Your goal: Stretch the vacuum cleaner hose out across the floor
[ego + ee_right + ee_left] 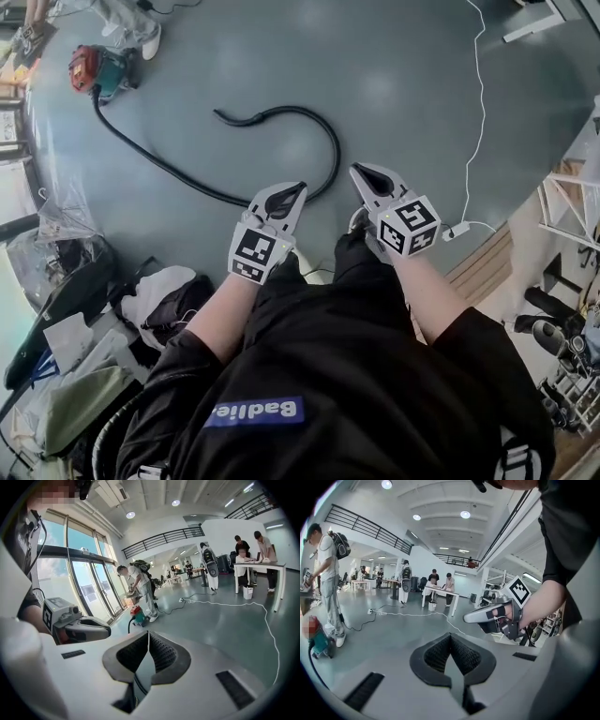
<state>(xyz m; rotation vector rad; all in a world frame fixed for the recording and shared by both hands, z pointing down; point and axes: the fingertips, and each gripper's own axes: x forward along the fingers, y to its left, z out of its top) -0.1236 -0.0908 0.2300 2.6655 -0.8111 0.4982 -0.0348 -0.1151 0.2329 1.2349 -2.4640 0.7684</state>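
Your grey left gripper [298, 187] hides part of the near bend of the long black ribbed hose [335, 155], and the head view's top edge crops a bystander's legs [131, 23].

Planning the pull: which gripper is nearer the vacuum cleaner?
Left. Left gripper is down-right of the vacuum cleaner in the head view; right gripper lies farther right, past the hose bend.

Place: large open lab or workshop hall.
Shown by: mezzanine railing [164, 538] at 12 o'clock; glazed wall [84, 588] at 9; people at a counter [274, 564] at 2; grey floor [225, 620].
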